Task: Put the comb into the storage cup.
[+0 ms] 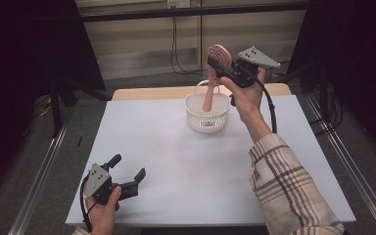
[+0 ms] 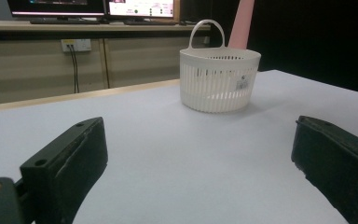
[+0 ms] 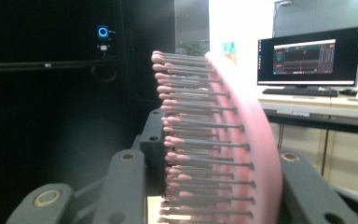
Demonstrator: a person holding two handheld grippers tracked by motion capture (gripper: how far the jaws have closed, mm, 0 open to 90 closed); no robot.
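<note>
One pink hairbrush (image 1: 214, 73) is hanging upright above the counter (image 1: 176, 161), gripped at its bristled head by the right tool (image 1: 223, 66), with its handle pointing down into the one white basket (image 1: 206, 118). In the right gripper view the jaws are sitting partly closed on the brush head (image 3: 223, 140), one against the bristle tips and the other against the smooth pink back. Whether the handle tip is touching the basket floor I cannot tell.

The basket is standing near the far edge of the counter, a little right of that edge's middle, with its single loop handle raised. In the left gripper view the basket (image 2: 219, 79) is showing its slotted wall, and the pink handle is rising from behind its rim.

The left tool (image 1: 127, 176) is resting at the near left corner of the counter, well apart from the basket. Its two jaws are standing wide apart and gripping nothing, with bare counter (image 2: 191, 158) lying between them.

Counted: one hairbrush, one basket, two tools.
</note>
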